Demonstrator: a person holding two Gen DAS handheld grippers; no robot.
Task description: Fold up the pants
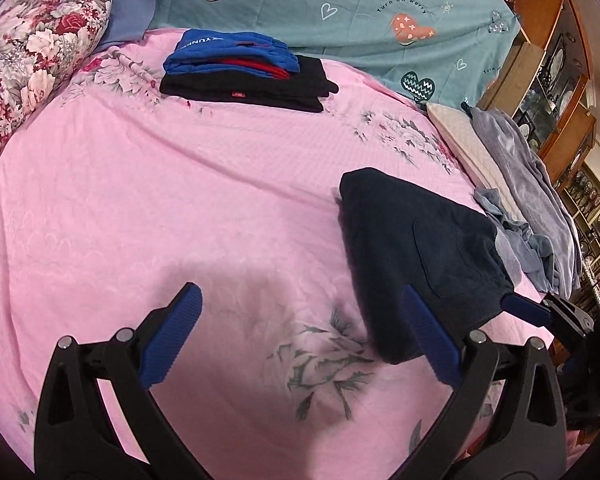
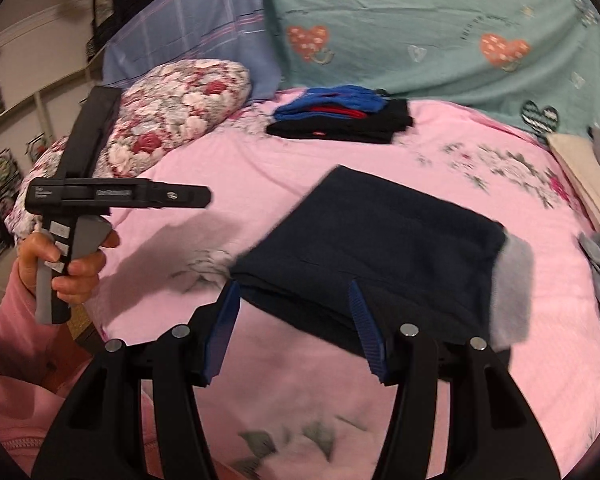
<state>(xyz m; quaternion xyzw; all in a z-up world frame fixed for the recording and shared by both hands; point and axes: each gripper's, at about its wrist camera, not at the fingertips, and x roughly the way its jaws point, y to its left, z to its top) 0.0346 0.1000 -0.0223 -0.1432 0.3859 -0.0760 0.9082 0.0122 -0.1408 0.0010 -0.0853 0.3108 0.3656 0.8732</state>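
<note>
1. Gripping nothing, the left gripper (image 1: 300, 344) holds its jaws spread above the pink floral bedsheet (image 1: 148, 216).
2. The right gripper (image 2: 296, 332) stands half-spread; the folded dark navy fleece pants (image 2: 380, 248) lie between its blue pads (image 2: 364, 320), but a pinch cannot be confirmed.
3. Judged step: final fold done; next, carry the bundle to the stack of folded blue and black garments (image 1: 248, 72).
4. Only the right-wrist view shows the hand (image 2: 74, 260) holding the left tool.

the dark pants (image 2: 380, 248) blur along their near edge, the floral print (image 2: 496, 168) smears, and the grey garments (image 1: 540, 200) run off the frame.
</note>
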